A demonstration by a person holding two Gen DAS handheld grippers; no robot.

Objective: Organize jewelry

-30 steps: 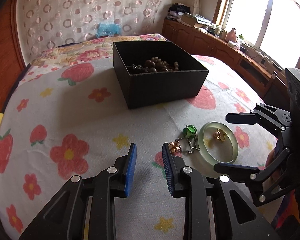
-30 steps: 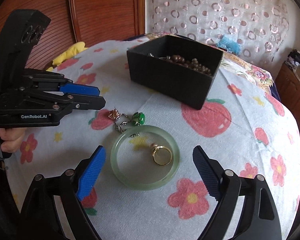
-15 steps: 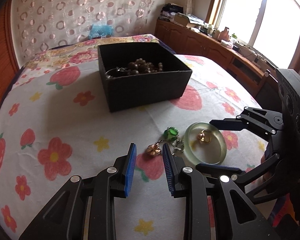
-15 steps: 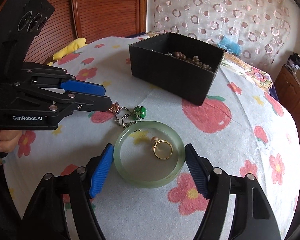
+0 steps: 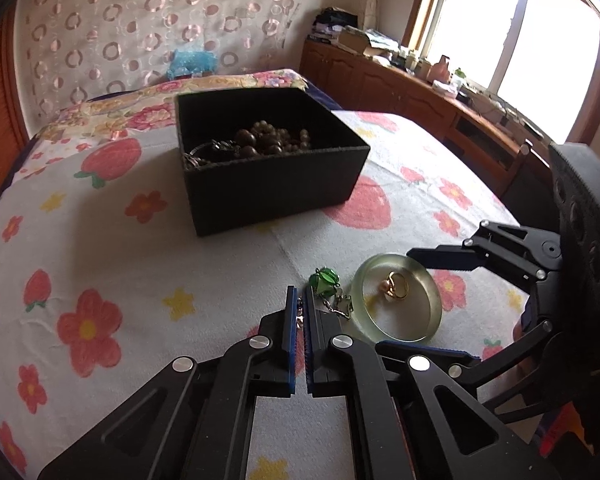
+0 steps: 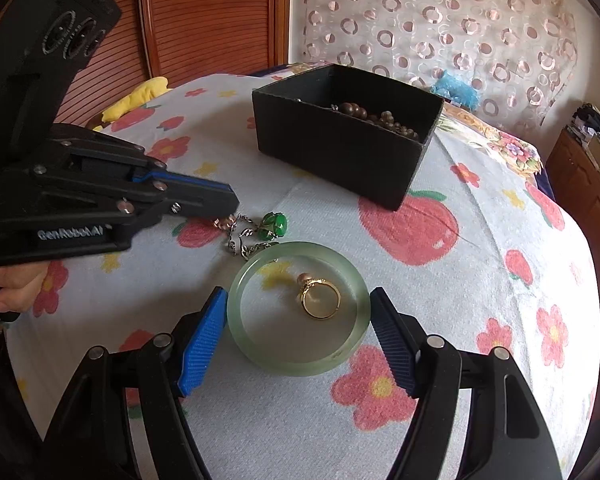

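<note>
A pale green bangle lies flat on the flowered cloth with a gold ring inside it. Beside it lies a chain with a green stone pendant and a rose-gold charm. My left gripper is shut on the rose-gold charm, which rests at cloth level. My right gripper is open, its blue pads either side of the bangle, apart from it. The bangle and pendant also show in the left wrist view. A black box holds brown beads.
The black box stands further back on the bed. A yellow cloth lies at the far left edge by the wooden wardrobe. A wooden sideboard with clutter runs under the window on the right.
My left gripper moved forward and closed on the rose-gold charm. My right gripper came closer to the bangle and narrowed its opening around it.
</note>
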